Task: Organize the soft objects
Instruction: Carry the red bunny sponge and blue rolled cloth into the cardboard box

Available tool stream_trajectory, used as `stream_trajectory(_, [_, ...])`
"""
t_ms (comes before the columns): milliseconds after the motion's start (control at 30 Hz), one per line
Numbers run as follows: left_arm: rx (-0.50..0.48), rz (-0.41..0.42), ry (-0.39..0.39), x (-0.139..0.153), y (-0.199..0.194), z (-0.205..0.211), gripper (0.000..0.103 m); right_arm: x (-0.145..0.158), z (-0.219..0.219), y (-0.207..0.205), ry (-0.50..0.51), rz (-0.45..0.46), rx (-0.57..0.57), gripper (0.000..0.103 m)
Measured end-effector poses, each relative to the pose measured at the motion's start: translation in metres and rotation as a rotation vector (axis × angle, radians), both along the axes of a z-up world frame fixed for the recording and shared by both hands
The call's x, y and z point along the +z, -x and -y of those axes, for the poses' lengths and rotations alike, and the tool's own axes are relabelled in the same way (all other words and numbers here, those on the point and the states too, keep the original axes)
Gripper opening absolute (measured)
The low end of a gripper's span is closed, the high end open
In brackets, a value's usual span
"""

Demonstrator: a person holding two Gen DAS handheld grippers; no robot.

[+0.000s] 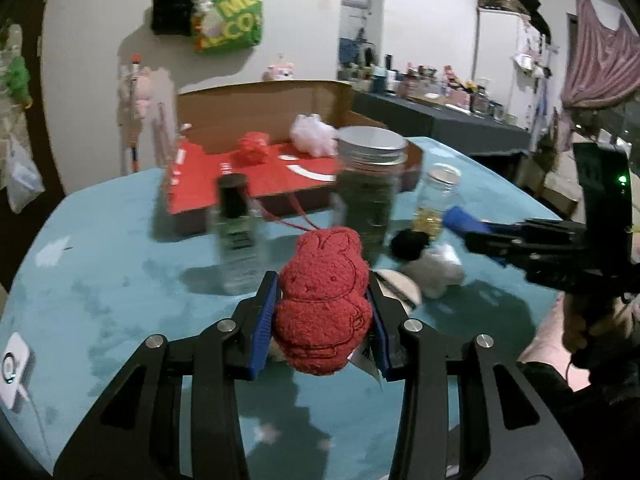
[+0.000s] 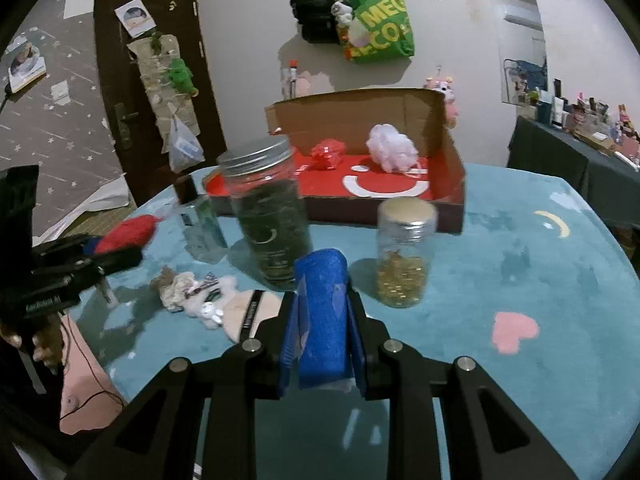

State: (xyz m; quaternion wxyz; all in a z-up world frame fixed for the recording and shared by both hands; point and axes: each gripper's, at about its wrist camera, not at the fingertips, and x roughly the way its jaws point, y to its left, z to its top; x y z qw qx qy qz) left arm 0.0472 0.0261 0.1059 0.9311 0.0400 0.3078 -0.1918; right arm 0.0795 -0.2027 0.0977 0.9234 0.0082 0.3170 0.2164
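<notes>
My left gripper (image 1: 323, 300) is shut on a red plush rabbit (image 1: 322, 304) and holds it above the teal table; it also shows in the right wrist view (image 2: 128, 232). My right gripper (image 2: 322, 320) is shut on a blue soft roll (image 2: 322, 316), seen at the right of the left wrist view (image 1: 464, 218). An open cardboard box with a red floor (image 2: 452, 184) stands at the back and holds a red puff (image 2: 329, 153) and a white puff (image 2: 392, 152). Small white and tan soft toys (image 2: 192, 292) lie on the table.
A tall jar with dark contents (image 2: 272, 216), a small jar with golden bits (image 2: 404, 252) and a clear bottle with black cap (image 2: 200, 220) stand between my grippers and the box. A beige pouch (image 2: 248, 312) lies nearby. A white device (image 1: 14, 368) sits at the table's left edge.
</notes>
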Motion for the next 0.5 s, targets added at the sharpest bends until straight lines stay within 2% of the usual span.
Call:
stream_trajectory(267, [-0.064, -0.040, 0.015, -0.016, -0.008, 0.031, 0.038, -0.009, -0.017, -0.004, -0.014, -0.019, 0.035, 0.026])
stream_trajectory(500, [-0.065, -0.053, 0.012, -0.021, -0.011, 0.035, 0.038, -0.012, -0.015, -0.006, -0.017, -0.032, 0.033, 0.026])
